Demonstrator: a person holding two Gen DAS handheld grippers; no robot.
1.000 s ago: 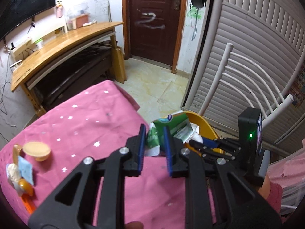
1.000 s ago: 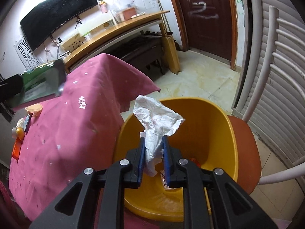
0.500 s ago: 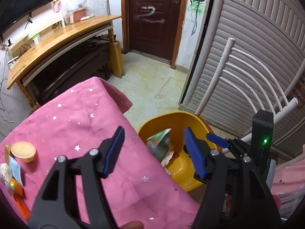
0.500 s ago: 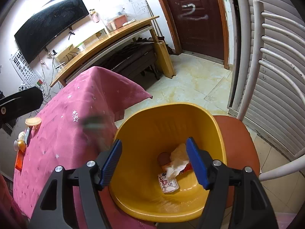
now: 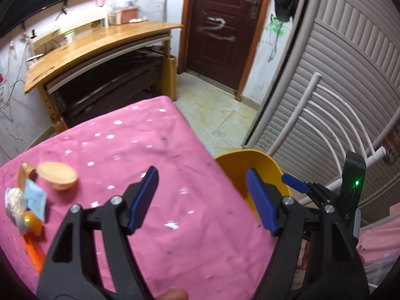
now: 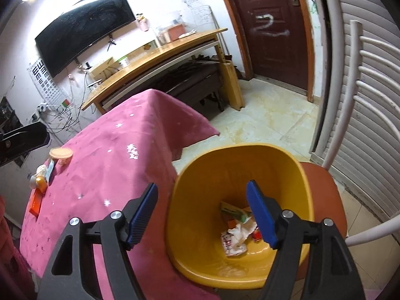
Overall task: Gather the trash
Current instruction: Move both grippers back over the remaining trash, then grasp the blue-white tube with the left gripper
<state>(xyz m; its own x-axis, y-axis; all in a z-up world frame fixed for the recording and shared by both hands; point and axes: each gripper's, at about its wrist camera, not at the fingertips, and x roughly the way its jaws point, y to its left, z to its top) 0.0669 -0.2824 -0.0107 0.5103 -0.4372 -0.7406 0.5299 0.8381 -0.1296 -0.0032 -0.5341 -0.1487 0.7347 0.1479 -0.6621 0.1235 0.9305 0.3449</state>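
Hand-held gripper (image 6: 202, 215) opening, over bin (image 6: 307, 182)

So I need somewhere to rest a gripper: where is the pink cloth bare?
The pink cloth is bare from the trash pile at its left edge across to the yellow bin. It is crowded only around that pile. The bin's bottom holds wrappers.

My left gripper (image 5: 202, 200) hangs with jaws opening and nothing between them over a broad bare stretch of the pink star-dotted tablecloth (image 5: 140, 150), where only the small cluster of wrappers and a shallow tan dish (image 5: 58, 175) at the far left edge stands in the way. My right gripper (image 6: 202, 215), also opening and empty, has the wide mouth of the yellow plastic bin (image 6: 240, 155) free below it, hemmed by the table edge on the left and the white curved chair back (image 6: 350, 95) on the right.
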